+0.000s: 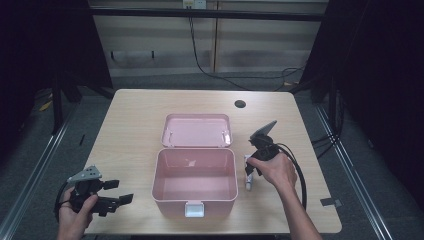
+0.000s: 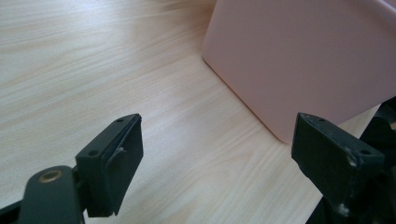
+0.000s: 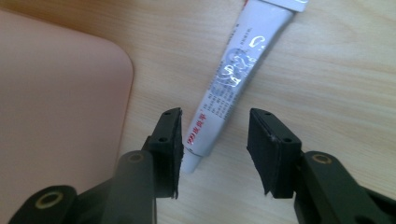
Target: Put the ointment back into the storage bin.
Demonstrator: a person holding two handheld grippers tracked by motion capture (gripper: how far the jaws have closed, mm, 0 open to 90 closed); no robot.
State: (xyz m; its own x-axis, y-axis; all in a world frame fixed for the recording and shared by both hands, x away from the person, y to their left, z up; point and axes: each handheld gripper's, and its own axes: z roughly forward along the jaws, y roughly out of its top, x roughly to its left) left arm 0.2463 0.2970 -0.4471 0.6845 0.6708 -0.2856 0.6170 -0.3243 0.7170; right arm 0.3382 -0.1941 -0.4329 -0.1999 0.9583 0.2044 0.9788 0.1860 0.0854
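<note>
Right gripper: jaws half-open astride ointment tube, lower centre; the off-centre cap end could be pinched and squirted sideways. Left gripper: jaws wide, empty.

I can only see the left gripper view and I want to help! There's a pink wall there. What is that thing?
Observer: An open pink box, with its lid laid back behind it.
Operator: Anything inside?
Observer: It looks empty in the high view.
Operator: What's the other hand doing?
Observer: The right gripper is over a white tube lying right of the box, jaws astride its cap end, not pressing it yet.
</note>
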